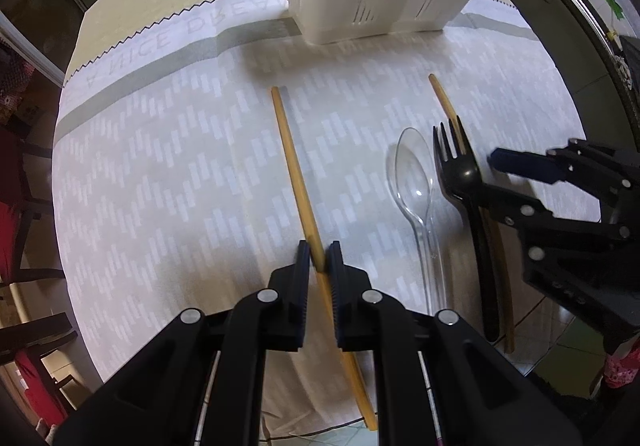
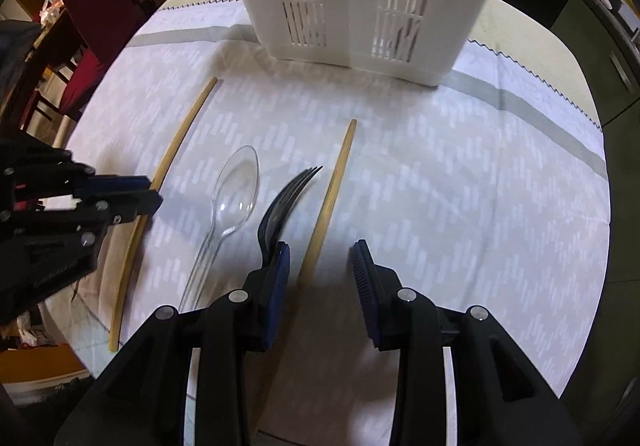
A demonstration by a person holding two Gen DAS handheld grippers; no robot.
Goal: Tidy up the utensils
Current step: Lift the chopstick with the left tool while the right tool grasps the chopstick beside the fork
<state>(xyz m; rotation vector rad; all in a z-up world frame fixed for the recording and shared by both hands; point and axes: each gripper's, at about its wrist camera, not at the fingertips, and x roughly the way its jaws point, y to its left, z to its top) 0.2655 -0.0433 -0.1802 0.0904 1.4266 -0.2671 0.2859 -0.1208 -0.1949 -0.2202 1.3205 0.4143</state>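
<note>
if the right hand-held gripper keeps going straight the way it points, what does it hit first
Probably the chopstick lying between its open fingers, then the patterned tablecloth under it. The right hand-held gripper points steeply down; depth is unclear.

Both feeds were evenly lit and fairly bright on the white cloth (image 1: pixel 160 174), with dim, murky room edges. Soft shadows fell under the white caddy (image 2: pixel 360 6) and beneath the right gripper (image 2: pixel 320 278). Small glare spots sat on the clear spoon (image 1: pixel 416 182) bowl. Heavy fisheye bending curved the chopstick (image 2: pixel 160 174) and the surface rim. The right gripper was slightly motion-blurred in the left view; black vignette filled the corners.
</note>
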